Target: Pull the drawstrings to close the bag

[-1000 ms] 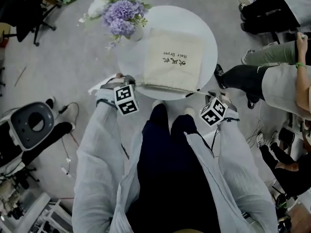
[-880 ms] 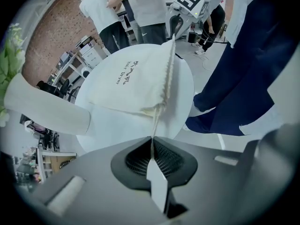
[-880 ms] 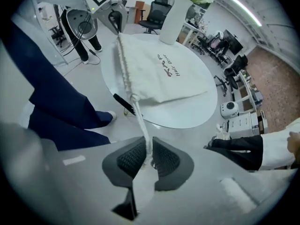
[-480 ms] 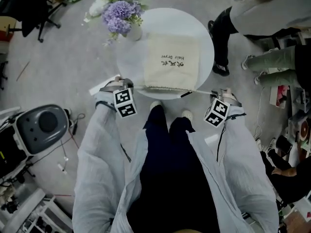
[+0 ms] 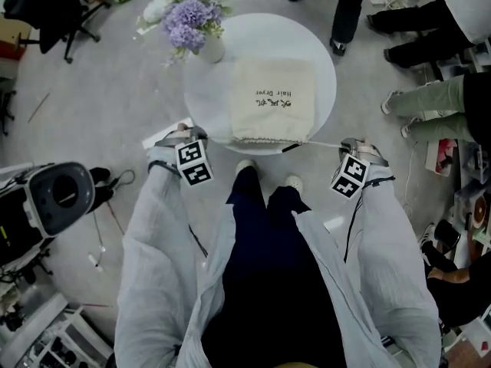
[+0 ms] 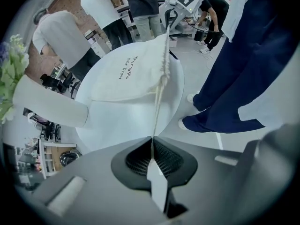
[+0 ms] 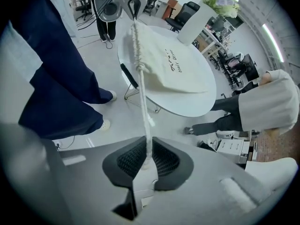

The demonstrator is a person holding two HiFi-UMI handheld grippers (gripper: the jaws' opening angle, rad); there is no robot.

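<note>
Am pinching left cord in left gripper, right cord in right gripper, jaws pressed together on each. Am holding hands wide apart so cords run taut, gathering bag mouth. Bag lying flat on table, mouth at near edge.

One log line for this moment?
left gripper: shut on left drawstring | right gripper: shut on right drawstring | drawstring bag: mouth gathered, on table

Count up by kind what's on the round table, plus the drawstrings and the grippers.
Cloth bag: 1
Vase of flowers: 1
Drawstrings: 2, left drawstring and right drawstring
Grippers: 2, left gripper and right gripper, each shut on a string
Total: 6
</note>
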